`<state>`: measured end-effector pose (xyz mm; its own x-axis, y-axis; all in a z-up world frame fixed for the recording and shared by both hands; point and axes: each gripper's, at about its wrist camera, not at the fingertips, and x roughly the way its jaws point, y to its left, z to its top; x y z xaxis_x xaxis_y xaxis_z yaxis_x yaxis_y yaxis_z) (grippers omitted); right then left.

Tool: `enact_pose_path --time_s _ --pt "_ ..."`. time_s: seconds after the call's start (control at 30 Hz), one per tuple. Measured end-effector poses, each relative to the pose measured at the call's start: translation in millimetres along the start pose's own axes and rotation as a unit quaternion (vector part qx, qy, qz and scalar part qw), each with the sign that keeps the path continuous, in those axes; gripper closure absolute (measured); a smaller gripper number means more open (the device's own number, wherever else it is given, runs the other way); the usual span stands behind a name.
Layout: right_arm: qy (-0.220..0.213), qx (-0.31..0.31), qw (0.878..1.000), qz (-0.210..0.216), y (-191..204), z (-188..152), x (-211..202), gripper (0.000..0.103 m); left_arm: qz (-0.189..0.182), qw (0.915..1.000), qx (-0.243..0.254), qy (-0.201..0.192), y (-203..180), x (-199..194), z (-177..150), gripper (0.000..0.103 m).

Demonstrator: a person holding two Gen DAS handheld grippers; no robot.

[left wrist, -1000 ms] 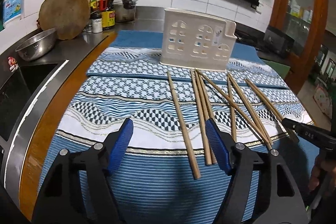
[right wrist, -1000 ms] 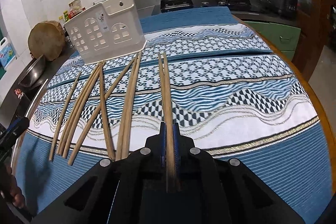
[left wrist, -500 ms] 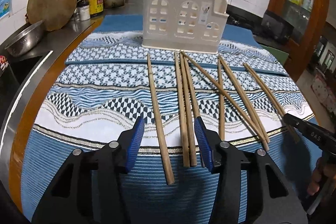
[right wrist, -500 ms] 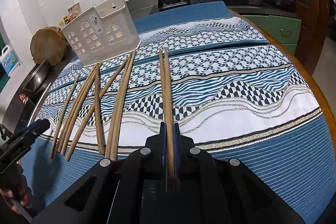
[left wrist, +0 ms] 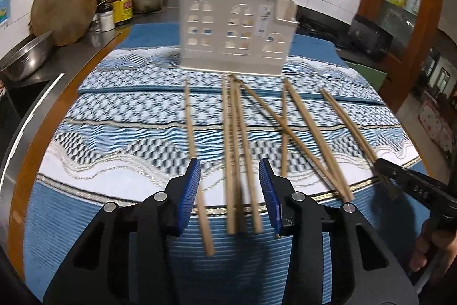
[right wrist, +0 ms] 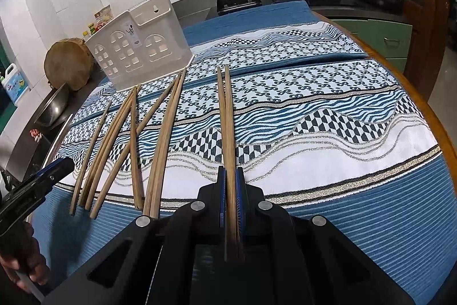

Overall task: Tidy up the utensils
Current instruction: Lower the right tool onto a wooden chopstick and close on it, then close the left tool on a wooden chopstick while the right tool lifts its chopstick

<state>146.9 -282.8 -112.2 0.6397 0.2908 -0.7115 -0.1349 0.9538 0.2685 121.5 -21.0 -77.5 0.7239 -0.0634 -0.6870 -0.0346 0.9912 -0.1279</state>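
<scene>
While the left gripper (left wrist: 230,192) closes around loose chopsticks (left wrist: 238,156), the right gripper (right wrist: 230,195) clamps a pair (right wrist: 227,127).
Light, stiff, smooth sticks probably roll; grip near their ends, pads apparently not yet touching.

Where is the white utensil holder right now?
The white utensil holder stands upright at the far end of the patterned cloth, just beyond the far tips of the loose chopsticks, centred in the left wrist view.
</scene>
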Motion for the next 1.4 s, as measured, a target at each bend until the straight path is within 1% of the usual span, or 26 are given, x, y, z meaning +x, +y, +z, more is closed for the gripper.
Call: enact_pose_path --time_s 0.1,0.17,0.23,0.33,0.4,0.67,0.87,0.93,1.0,1.13,1.3,1.4 --pt "0.001 0.001 1.000 0.001 1 0 1 0.096 0.011 0.9997 -0.017 0.011 14 4 -5 0.061" --pt "0.002 0.001 1.000 0.002 2 0 2 0.096 0.014 0.9994 -0.025 0.018 21 9 -7 0.064" --pt "0.002 0.000 1.000 0.002 2 0 2 0.096 0.016 0.9991 -0.031 0.024 25 14 -8 0.069" --pt "0.002 -0.003 1.000 0.000 4 0 3 0.096 0.013 0.9989 -0.035 0.030 26 21 -8 0.073" --pt "0.003 -0.003 1.000 0.000 4 0 4 0.096 0.011 0.9986 -0.036 0.037 25 26 -9 0.076" --pt "0.005 -0.008 1.000 -0.004 5 1 5 0.096 0.008 0.9983 -0.040 0.042 27 34 -4 0.080" --pt "0.006 -0.010 1.000 -0.009 6 1 6 0.096 0.017 0.9985 -0.023 0.047 22 39 -1 0.081" --pt "0.007 -0.011 1.000 -0.010 7 1 6 0.096 0.020 0.9984 -0.022 0.048 23 40 0 0.087" --pt "0.007 -0.012 1.000 -0.010 6 1 6 0.096 0.021 0.9984 -0.022 0.049 24 41 1 0.089" --pt "0.007 -0.012 1.000 -0.010 6 1 6 0.096 0.015 0.9984 -0.025 0.049 27 41 2 0.090" --pt "0.010 -0.012 1.000 -0.011 5 1 7 0.096 0.016 0.9987 -0.014 0.048 22 39 0 0.090" --pt "0.012 -0.010 1.000 -0.010 4 1 8 0.096 0.009 0.9987 -0.009 0.049 22 38 0 0.090"
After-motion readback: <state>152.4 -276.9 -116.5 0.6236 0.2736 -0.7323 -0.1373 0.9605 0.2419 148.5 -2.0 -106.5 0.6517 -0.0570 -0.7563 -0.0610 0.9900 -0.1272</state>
